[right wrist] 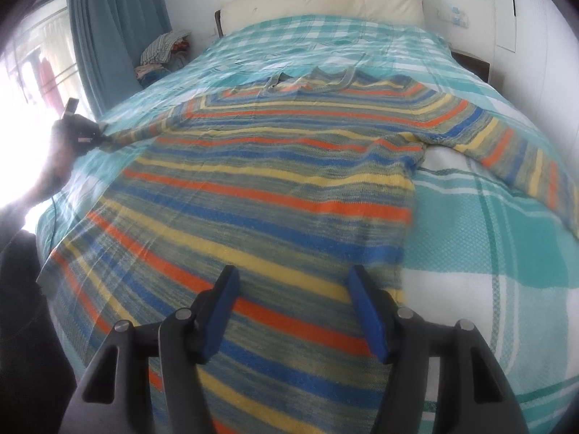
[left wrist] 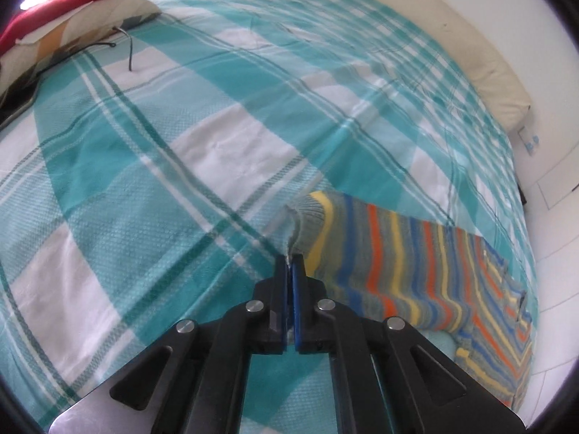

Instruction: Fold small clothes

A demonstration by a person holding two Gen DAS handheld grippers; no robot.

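Note:
A striped knit sweater in blue, orange, yellow and grey lies spread flat on the bed, neck toward the headboard. My left gripper is shut on the cuff of the sweater's left sleeve, which stretches out to the right in the left wrist view. The left gripper also shows in the right wrist view at the far left, holding that sleeve end. My right gripper is open and empty, hovering over the lower body of the sweater near its hem. The right sleeve lies out to the right.
The bed has a teal and white checked cover. A patterned pillow with a red cloth lies at its far left. A cream headboard, teal curtain and a pile of clothes stand beyond.

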